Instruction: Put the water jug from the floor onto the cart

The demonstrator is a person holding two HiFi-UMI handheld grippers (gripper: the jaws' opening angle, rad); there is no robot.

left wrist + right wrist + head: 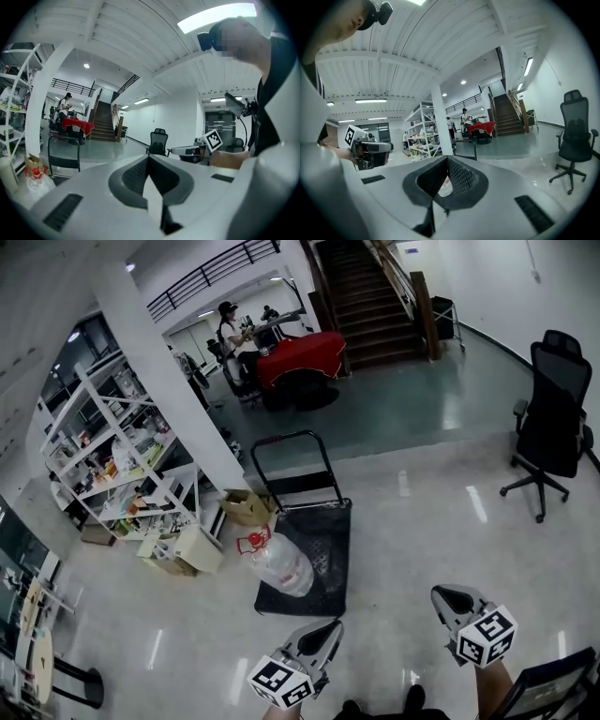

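Left gripper (328, 629) closed, empty. Right gripper (445, 598) closed, empty. Water jug (278, 562) near, ahead of left gripper, lying tilted at left edge of cart (328, 531). Office chair (553, 418) well ahead-right of right gripper.

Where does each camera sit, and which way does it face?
Head view: on the person's head, steeply down at the cart and water jug; left gripper and right gripper at the bottom.
Left gripper view: rides the left gripper, faces the staircase; shut jaws and the person's torso show.
Right gripper view: rides the right gripper, faces the pillar; its shut jaws show.
Both gripper views share the office chair.
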